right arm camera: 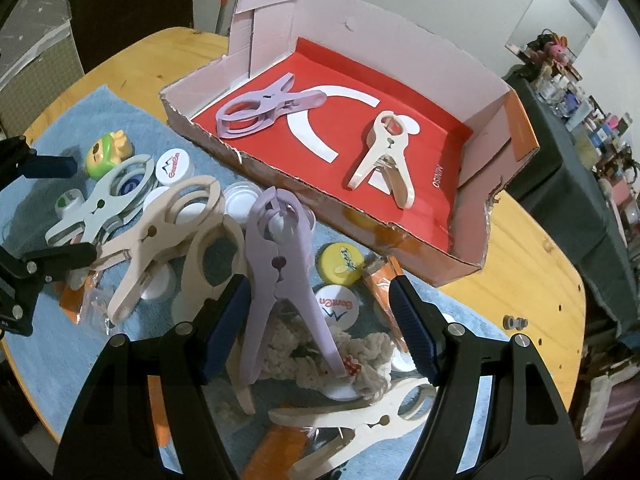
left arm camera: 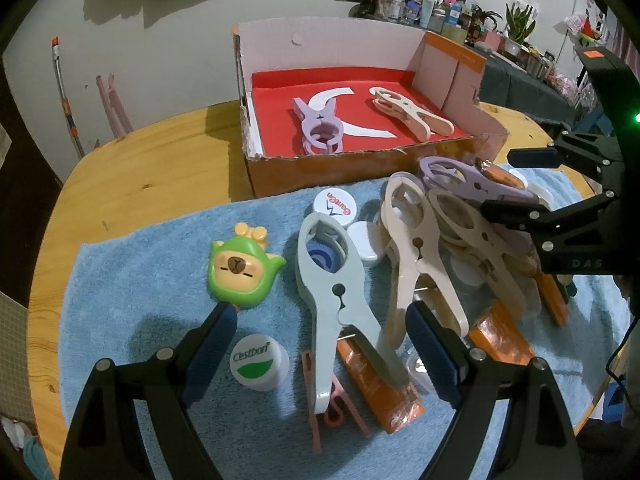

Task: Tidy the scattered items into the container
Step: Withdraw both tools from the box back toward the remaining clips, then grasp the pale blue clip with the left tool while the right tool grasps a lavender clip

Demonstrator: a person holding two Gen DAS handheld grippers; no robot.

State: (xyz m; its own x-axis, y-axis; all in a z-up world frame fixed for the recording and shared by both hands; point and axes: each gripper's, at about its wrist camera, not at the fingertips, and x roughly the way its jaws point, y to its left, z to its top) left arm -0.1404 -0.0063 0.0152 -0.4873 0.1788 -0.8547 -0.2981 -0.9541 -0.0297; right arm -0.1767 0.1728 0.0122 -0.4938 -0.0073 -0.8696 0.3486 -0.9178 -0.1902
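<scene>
Above the blue towel [left arm camera: 132, 280], both grippers' fingers [left arm camera: 218, 332] [right arm camera: 412, 320] gape wide, holding nothing.

The cardboard box [right arm camera: 472, 248] stands open-topped, while piled clips [right arm camera: 276, 264] crowd the blue towel [left arm camera: 132, 280].
</scene>
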